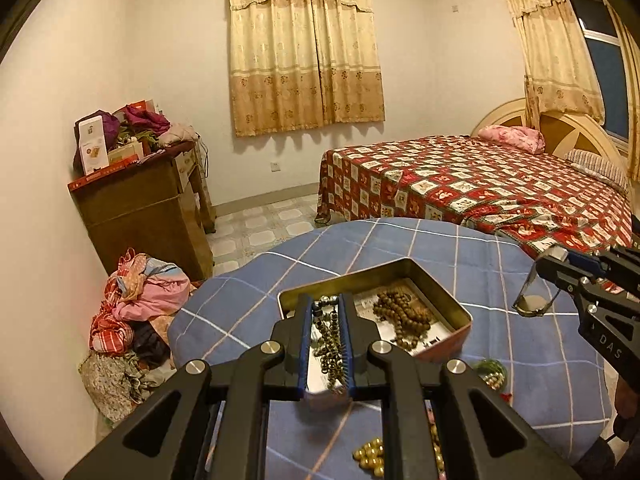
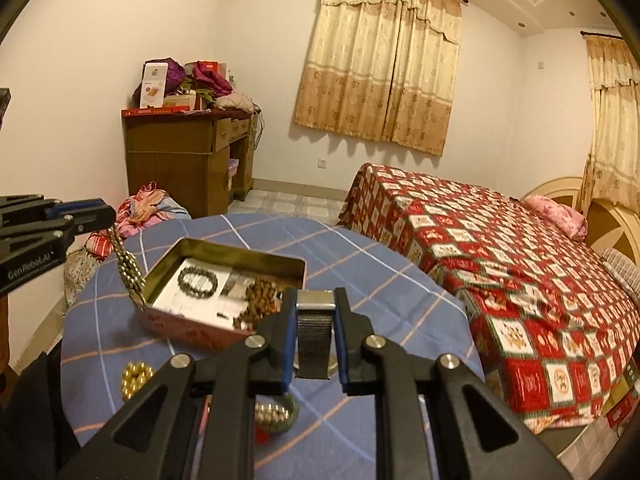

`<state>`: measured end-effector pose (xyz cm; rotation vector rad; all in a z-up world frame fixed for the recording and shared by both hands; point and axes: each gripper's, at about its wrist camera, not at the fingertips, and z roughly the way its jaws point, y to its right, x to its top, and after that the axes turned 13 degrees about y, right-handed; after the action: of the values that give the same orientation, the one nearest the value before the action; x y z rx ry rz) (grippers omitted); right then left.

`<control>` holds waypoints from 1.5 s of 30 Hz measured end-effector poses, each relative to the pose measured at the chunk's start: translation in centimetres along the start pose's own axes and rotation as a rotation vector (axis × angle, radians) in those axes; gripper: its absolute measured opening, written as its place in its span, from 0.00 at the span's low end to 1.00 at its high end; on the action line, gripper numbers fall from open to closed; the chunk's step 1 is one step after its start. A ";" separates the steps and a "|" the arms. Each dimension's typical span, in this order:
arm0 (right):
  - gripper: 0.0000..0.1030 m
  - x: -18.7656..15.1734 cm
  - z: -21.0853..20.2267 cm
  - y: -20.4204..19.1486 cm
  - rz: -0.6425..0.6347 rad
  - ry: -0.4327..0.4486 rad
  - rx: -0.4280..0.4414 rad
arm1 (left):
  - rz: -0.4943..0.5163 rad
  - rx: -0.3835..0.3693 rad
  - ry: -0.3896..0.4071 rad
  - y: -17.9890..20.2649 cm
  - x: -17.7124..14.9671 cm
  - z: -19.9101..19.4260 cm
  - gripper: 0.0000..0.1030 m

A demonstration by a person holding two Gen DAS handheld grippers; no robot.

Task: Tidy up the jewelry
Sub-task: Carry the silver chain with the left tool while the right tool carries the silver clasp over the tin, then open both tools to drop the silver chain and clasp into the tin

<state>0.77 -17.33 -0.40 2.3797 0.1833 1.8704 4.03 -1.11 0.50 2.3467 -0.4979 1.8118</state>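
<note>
Your left gripper (image 1: 327, 312) hung above the near-left corner of the open tin (image 1: 452, 300), and its fingers (image 1: 305, 332) were pinched on a strand of small dark-gold beads (image 1: 334, 344). From the right wrist view that strand (image 2: 130, 272) dangled from the gripper (image 2: 106, 212) just outside the tin's left wall (image 2: 160, 264), its lower end close to the rim. Inside the tin lay a ring of dark beads (image 2: 198, 278) on the left and a heap of brown wooden beads (image 1: 404, 314) on the right. The tin sat on the blue checked cloth (image 1: 460, 248) of the round table. Near you on the cloth lay a cluster of gold beads (image 2: 136, 376) and a green-and-pale bracelet (image 2: 276, 414). Your right gripper (image 2: 315, 300) stood just right of the tin, above the cloth, fingers (image 2: 289, 344) closed on a mesh watch band (image 2: 315, 344) with a silver clasp on top. In the left wrist view the watch (image 1: 534, 300) hung below that gripper (image 1: 554, 260), clear of the table
</note>
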 end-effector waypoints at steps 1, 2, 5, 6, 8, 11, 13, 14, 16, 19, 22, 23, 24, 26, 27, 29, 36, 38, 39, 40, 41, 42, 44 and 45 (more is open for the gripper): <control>0.18 0.3 0.3 -0.1 -0.002 0.003 0.002 | 0.002 0.002 0.000 0.0 0.1 0.3 0.12; 0.18 0.6 0.7 -0.2 -0.004 0.007 0.005 | 0.002 0.002 -0.001 0.1 0.2 0.5 0.12; 0.18 1.1 1.4 -0.4 -0.008 0.012 0.012 | 0.009 0.007 0.002 0.0 0.8 1.3 0.12; 0.18 1.3 1.7 -0.4 -0.008 0.012 0.015 | 0.009 0.007 0.004 0.0 1.0 1.5 0.12; 0.18 1.7 2.3 -0.6 -0.012 0.013 0.018 | 0.014 0.009 0.011 -0.1 1.4 1.9 0.12; 0.18 2.0 3.0 -0.7 -0.015 0.012 0.021 | 0.020 0.014 0.017 -0.2 2.0 2.4 0.12; 0.18 2.2 3.5 -0.8 -0.017 0.010 0.023 | 0.025 0.019 0.018 -0.3 2.3 3.0 0.12; 0.18 2.3 3.8 -0.8 -0.019 0.009 0.026 | 0.028 0.021 0.018 -0.3 2.4 3.3 0.12; 0.18 2.5 4.3 -1.0 -0.023 0.006 0.026 | 0.035 0.026 0.017 -0.4 2.5 3.7 0.12; 0.18 2.7 5.1 -1.0 -0.023 0.000 0.028 | 0.040 0.035 0.009 -0.5 2.7 4.8 0.12; 0.18 2.7 5.8 -1.3 -0.025 -0.008 0.027 | 0.041 0.042 0.002 -0.4 2.4 5.5 0.12; 0.18 2.6 6.0 -1.3 -0.025 -0.011 0.027 | 0.040 0.044 -0.001 -0.4 2.3 5.8 0.12; 0.18 2.6 6.3 -1.4 -0.025 -0.015 0.026 | 0.038 0.045 -0.004 -0.4 2.1 6.0 0.12; 0.18 2.3 6.9 -1.6 -0.020 -0.026 0.026 | 0.034 0.049 -0.013 -0.4 1.8 6.6 0.12; 0.18 2.2 7.2 -1.6 -0.018 -0.031 0.026 | 0.033 0.049 -0.017 -0.3 1.6 6.8 0.12; 0.18 1.9 7.8 -1.7 -0.011 -0.043 0.027 | 0.033 0.050 -0.028 -0.2 1.2 7.4 0.12; 0.18 0.8 9.4 -2.0 -0.002 -0.087 0.029 | 0.046 0.056 -0.068 0.1 -0.5 9.1 0.12; 0.18 0.5 9.9 -2.1 -0.004 -0.101 0.029 | 0.049 0.059 -0.081 0.0 -1.0 9.7 0.12; 0.18 0.3 10.2 -2.2 -0.005 -0.108 0.030 | 0.050 0.060 -0.088 0.0 -1.3 9.8 0.12; 0.18 0.1 10.4 -2.2 -0.006 -0.113 0.030 | 0.052 0.061 -0.095 -0.1 -1.7 10.1 0.12; 0.18 0.0 10.6 -2.3 -0.006 -0.117 0.030 | 0.052 0.061 -0.102 -0.1 -1.9 10.3 0.12; 0.18 -0.2 10.7 -2.4 -0.006 -0.122 0.031 | 0.050 0.060 -0.107 -0.1 -2.1 10.5 0.12; 0.18 -0.5 11.0 -2.6 -0.006 -0.131 0.033 | 0.055 0.061 -0.119 0.0 -2.6 10.7 0.12; 0.18 -0.7 11.2 -2.7 -0.009 -0.138 0.034 | 0.057 0.062 -0.125 -0.1 -2.9 10.9 0.12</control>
<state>11.43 -14.89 -4.13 2.5139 0.2144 1.7049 13.35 -3.84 -5.14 2.5242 -0.5365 1.7348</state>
